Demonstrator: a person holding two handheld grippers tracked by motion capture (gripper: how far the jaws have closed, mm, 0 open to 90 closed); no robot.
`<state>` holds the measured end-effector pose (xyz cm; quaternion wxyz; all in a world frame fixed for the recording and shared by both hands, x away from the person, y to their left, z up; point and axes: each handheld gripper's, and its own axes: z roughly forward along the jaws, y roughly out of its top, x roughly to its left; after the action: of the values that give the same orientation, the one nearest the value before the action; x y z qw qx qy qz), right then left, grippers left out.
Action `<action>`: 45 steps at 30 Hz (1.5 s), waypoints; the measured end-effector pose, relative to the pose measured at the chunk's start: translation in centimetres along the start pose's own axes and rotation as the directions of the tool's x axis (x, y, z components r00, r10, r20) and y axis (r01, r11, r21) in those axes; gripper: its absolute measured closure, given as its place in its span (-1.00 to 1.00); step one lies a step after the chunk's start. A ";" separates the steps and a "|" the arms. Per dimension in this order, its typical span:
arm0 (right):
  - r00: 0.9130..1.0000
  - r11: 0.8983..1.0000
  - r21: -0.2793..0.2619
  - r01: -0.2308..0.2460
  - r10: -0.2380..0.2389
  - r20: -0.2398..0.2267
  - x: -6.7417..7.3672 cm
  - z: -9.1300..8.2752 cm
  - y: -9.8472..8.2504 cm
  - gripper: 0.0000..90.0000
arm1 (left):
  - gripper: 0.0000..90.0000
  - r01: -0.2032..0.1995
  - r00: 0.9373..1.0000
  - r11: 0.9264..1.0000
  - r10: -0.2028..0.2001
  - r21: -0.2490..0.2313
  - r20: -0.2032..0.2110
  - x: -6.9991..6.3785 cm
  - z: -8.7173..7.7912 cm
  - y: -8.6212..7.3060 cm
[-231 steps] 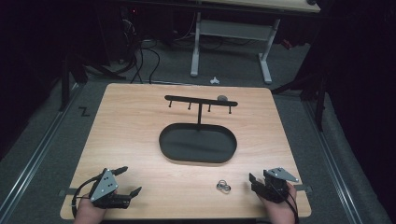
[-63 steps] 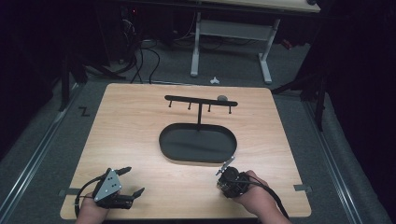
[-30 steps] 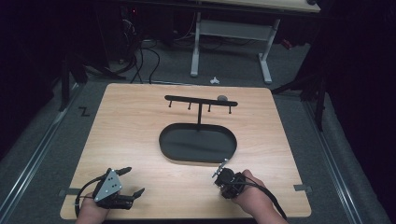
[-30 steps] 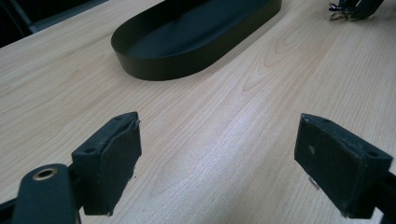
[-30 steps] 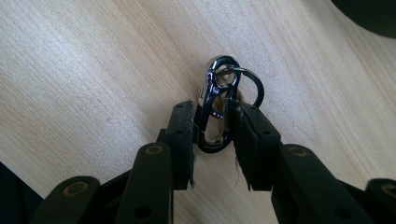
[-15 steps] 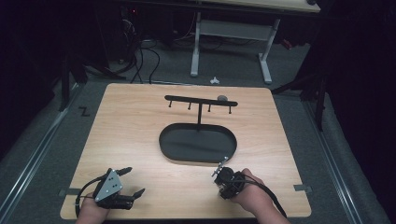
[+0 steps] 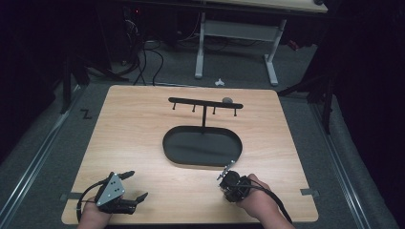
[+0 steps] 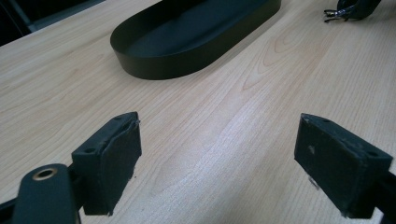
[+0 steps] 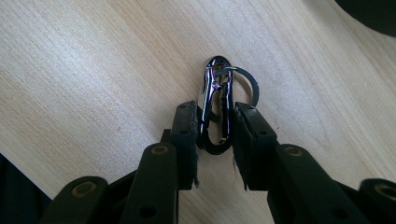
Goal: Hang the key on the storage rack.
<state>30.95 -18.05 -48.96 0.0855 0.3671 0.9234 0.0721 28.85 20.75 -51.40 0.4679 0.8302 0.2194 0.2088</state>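
Closing in on the carabiner [image 9: 215, 112], the right gripper [image 7: 228, 172] now has its fingers [image 9: 184, 140] clamped on either side of the clip body; the jaws have just been closing, with the clip between them. A key ring [image 9: 243, 84] hangs through the clip's top end. Compared with several seconds ago, the right hand [image 7: 255, 202] has shifted in from the worktop's right edge toward the middle, onto the spot where the clip lay loose. In the high view the clip now sticks out of the fingertips, just off the near rim of the black oval tray [image 7: 203, 145]; whether it's lifted clear of the worktop [image 7: 138, 124] I cannot tell.

Left gripper [image 7: 131, 186] hasn't budged: parked at the near-left corner, fingers [image 8: 109, 154] spread wide, nothing between them, aimed across bare wood at the tray.

Meaning: grasp looks done or nearly so, pickup stage is over. Likely next is carrying the clip to the hook rack [image 7: 205, 102] standing behind the tray and hanging the ring on a peg. Grip sits low on the clip, so the ring end swings free, which could make the hooking fiddly.
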 end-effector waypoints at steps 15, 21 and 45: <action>1.000 1.000 -0.022 -0.014 0.014 0.011 -0.5 -0.6 -0.6 0.89 | -0.66 -0.002 1.000 1.000 0.002 0.003 0.002 -0.1 0.1 0.0; 0.999 0.998 -0.048 -0.045 0.045 -0.001 -0.7 -1.0 -0.6 0.89 | -0.66 -0.002 1.000 1.000 0.002 0.003 0.000 0.0 0.0 0.0; 0.978 0.970 -0.131 -0.206 0.204 -0.030 -4.0 -5.0 -2.0 0.89 | -0.66 -0.010 1.000 1.000 0.010 -0.007 -0.001 -0.2 0.0 0.1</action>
<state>31.43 -22.64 -44.06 0.0943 0.4535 0.8743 0.1451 28.75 20.58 -51.34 0.4696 0.8296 0.2150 0.2124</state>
